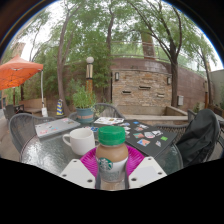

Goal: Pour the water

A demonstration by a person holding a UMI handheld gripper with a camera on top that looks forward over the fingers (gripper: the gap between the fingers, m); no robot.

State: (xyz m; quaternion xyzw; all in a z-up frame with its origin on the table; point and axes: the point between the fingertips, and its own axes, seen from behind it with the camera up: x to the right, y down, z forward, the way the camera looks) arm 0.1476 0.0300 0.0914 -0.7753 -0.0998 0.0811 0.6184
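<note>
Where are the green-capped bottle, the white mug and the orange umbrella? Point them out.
green-capped bottle (112, 150), gripper view, on its label, between the fingers.
white mug (80, 141), gripper view, on its side wall.
orange umbrella (18, 72), gripper view, on its canopy.

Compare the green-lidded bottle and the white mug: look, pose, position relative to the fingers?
The bottle is tall, with a green lid and a printed label; the white mug is squat, plain and open-topped. The bottle stands between the fingers of the gripper, against the magenta pads; the mug sits apart, beside the bottle and beyond the fingers. Both are upright on the glass table.
</note>
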